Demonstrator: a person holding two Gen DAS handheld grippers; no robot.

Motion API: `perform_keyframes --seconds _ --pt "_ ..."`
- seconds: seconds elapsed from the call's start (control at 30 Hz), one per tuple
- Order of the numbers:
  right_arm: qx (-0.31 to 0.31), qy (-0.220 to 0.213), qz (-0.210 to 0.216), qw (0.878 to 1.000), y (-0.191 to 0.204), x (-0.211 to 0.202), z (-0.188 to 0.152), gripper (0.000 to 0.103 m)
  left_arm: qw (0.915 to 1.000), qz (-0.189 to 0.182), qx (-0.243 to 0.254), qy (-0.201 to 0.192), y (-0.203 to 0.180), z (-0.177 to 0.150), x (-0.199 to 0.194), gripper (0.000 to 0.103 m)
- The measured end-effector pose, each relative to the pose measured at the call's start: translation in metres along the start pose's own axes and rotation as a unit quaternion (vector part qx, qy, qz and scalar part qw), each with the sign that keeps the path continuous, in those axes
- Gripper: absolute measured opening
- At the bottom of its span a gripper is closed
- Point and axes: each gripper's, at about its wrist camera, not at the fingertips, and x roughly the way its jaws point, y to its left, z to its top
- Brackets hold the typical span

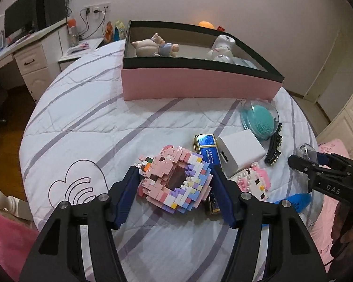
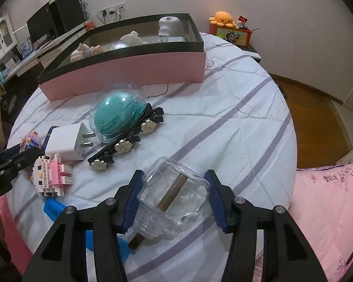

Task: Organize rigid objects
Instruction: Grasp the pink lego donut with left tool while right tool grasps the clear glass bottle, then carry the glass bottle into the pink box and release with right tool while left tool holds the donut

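Note:
A ring-shaped brick model [image 1: 174, 183] in pink, purple and blue lies on the white striped quilt [image 1: 87, 122]. My left gripper [image 1: 174, 171] is shut on it, a blue pad pressed against each side. In the right wrist view a clear glass bottle [image 2: 176, 192] with a brown stick inside lies on its side. My right gripper [image 2: 174, 174] is shut on it, pads against both walls. The pink box with a black rim [image 1: 200, 87] stands at the far side and holds several figurines.
Between the grippers and the box lie a teal brush under a clear dome [image 2: 115, 112], a white plug charger [image 2: 66, 143], a black flowered hair clip [image 2: 124, 145], a blue-and-gold case [image 1: 207, 148], a small pink-white brick figure [image 2: 51, 176] and a blue item [image 2: 53, 208]. A pink pillow [image 2: 329, 199] lies right.

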Motion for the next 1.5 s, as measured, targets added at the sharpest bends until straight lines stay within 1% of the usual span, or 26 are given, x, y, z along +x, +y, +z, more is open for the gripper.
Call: perform_keyframes --seconds 0.2,0.3,0.4,0.5,0.63,0.67,0.73,0.83,0.93,1.03,1.17,1.3,1.5 --pt "0.003 -0.001 0.010 1.000 -0.003 -0.003 0.006 0.054 0.9999 0.013 0.006 -0.001 0.000 -0.003 -0.005 0.062" --pt "0.005 -0.005 0.019 1.000 -0.005 -0.008 0.006 0.054 0.9995 0.029 0.015 -0.005 -0.003 -0.003 -0.009 0.062" --pt "0.001 -0.013 0.017 1.000 -0.004 -0.013 0.008 0.054 0.9995 0.025 0.014 -0.015 -0.004 -0.002 -0.016 0.062" --pt "-0.002 -0.025 0.022 0.999 -0.003 -0.022 0.009 0.054 0.9987 0.039 0.019 -0.026 -0.007 0.000 -0.024 0.062" --pt "-0.010 -0.055 0.030 0.998 0.001 -0.045 0.012 0.054 0.9973 0.050 0.021 -0.049 -0.009 0.003 -0.042 0.062" --pt "-0.013 -0.065 0.031 0.997 0.002 -0.052 0.014 0.054 0.9963 0.059 0.024 -0.057 -0.010 0.004 -0.048 0.062" --pt "-0.020 -0.089 0.031 0.995 0.004 -0.068 0.016 0.054 0.9940 0.076 0.029 -0.074 -0.013 0.006 -0.060 0.062" --pt "-0.029 -0.127 0.026 0.991 0.006 -0.094 0.019 0.054 0.9901 0.087 0.033 -0.104 -0.017 0.009 -0.083 0.062" --pt "-0.034 -0.166 0.026 0.985 0.008 -0.123 0.020 0.054 0.9846 0.099 0.041 -0.138 -0.024 0.011 -0.108 0.062" --pt "-0.042 -0.206 0.024 0.977 0.007 -0.152 0.016 0.054 0.9782 0.110 0.049 -0.169 -0.030 0.012 -0.131 0.062" --pt "-0.045 -0.248 0.028 0.967 0.009 -0.180 0.011 0.054 0.9675 0.132 0.060 -0.207 -0.041 0.011 -0.158 0.063" --pt "-0.050 -0.276 0.030 0.959 0.009 -0.198 0.004 0.054 0.9573 0.153 0.070 -0.235 -0.051 0.006 -0.178 0.063" --pt "-0.047 -0.293 0.036 0.954 0.005 -0.208 -0.004 0.054 0.9505 0.161 0.072 -0.256 -0.061 0.000 -0.192 0.063"
